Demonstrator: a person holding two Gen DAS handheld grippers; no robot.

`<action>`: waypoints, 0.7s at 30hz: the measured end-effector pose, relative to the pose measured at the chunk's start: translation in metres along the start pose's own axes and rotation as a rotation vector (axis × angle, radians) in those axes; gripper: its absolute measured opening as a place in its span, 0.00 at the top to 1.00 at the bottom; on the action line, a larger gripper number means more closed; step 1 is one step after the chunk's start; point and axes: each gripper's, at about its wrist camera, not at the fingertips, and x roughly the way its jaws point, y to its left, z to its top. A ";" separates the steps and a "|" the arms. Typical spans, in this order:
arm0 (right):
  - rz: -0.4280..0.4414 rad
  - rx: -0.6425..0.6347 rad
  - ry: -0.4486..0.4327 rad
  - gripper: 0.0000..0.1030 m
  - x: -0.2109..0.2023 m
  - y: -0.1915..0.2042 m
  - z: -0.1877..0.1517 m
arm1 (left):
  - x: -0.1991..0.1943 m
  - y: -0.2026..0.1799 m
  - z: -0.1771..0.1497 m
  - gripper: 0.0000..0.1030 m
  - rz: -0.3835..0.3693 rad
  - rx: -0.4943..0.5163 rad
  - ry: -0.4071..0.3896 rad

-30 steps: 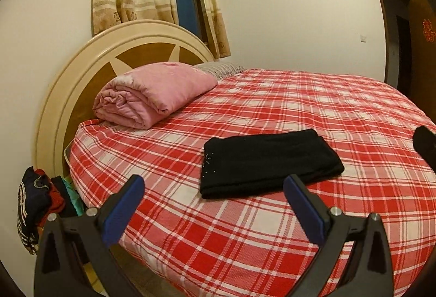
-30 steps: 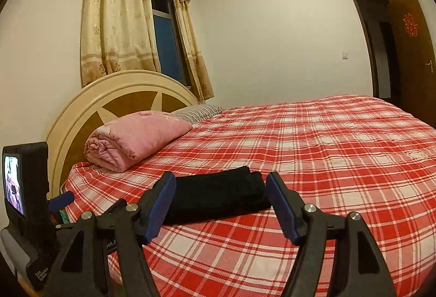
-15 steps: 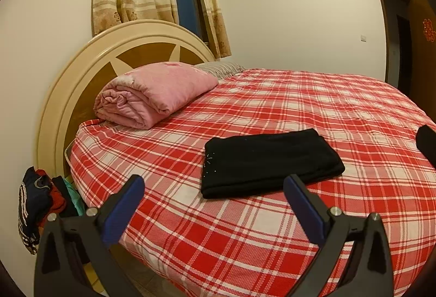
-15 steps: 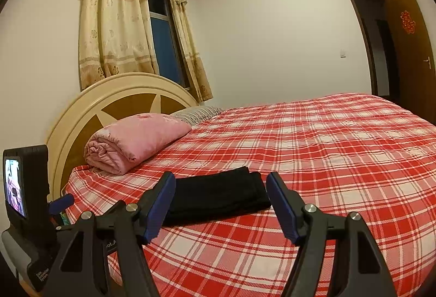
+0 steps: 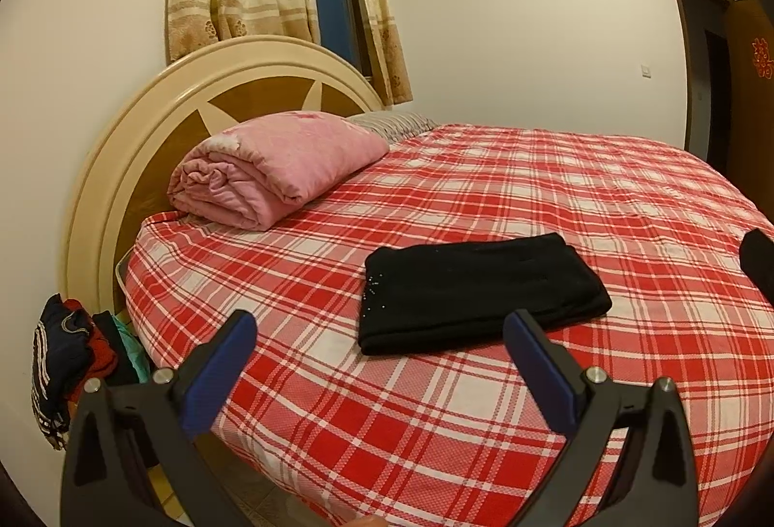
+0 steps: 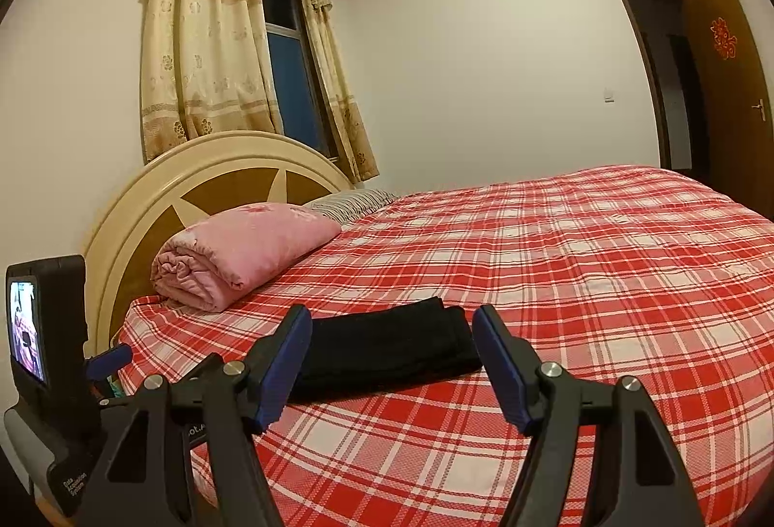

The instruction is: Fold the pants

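The black pants (image 5: 479, 290) lie folded in a flat rectangle on the red plaid bed (image 5: 483, 406), near its front edge. They also show in the right wrist view (image 6: 387, 348). My left gripper (image 5: 377, 338) is open and empty, held back from the bed edge, short of the pants. My right gripper (image 6: 392, 333) is open and empty, also short of the pants. The left gripper's body with its small screen (image 6: 29, 328) shows at the left of the right wrist view. A dark part of the right gripper (image 5: 759, 256) shows at the right edge of the left wrist view.
A rolled pink quilt (image 5: 275, 169) and a striped pillow (image 5: 396, 123) lie by the round headboard (image 5: 159, 111). A pile of clothes (image 5: 72, 357) sits beside the bed on the left. A curtained window (image 6: 285, 67) and a brown door (image 6: 725, 82) are in the walls.
Both views shift only slightly; the right gripper has tilted up a little. The pants have not moved and both grippers stay open.
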 end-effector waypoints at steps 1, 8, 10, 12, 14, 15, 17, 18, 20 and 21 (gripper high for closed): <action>0.000 0.000 0.000 0.32 0.000 0.000 0.000 | 0.000 0.000 0.000 0.00 0.001 0.000 0.000; 0.000 0.000 0.000 0.32 0.000 0.001 0.000 | 0.000 0.002 0.001 0.00 0.004 -0.002 0.003; 0.001 0.000 0.001 0.32 0.000 0.001 0.001 | -0.001 0.002 0.002 0.00 0.005 -0.002 0.005; 0.001 0.001 0.000 0.32 0.000 0.001 0.001 | -0.001 0.002 0.002 0.00 0.006 -0.002 0.005; 0.002 0.003 0.000 0.32 0.000 0.001 0.001 | -0.001 0.002 0.002 0.00 0.004 -0.002 0.006; 0.002 0.003 0.000 0.32 0.000 0.001 0.001 | -0.001 0.002 0.002 0.00 0.007 -0.001 0.006; 0.001 0.004 -0.003 0.32 -0.002 0.001 0.001 | -0.001 0.002 0.002 0.00 0.010 0.002 0.006; 0.001 0.005 -0.005 0.32 -0.002 0.001 0.001 | -0.001 0.002 0.001 0.00 0.010 0.004 0.006; -0.002 0.006 -0.008 0.32 -0.003 0.000 0.001 | 0.000 0.002 0.001 0.00 0.016 0.003 0.009; -0.003 0.007 -0.008 0.32 -0.003 0.000 0.000 | 0.001 0.002 0.000 0.00 0.016 0.001 0.012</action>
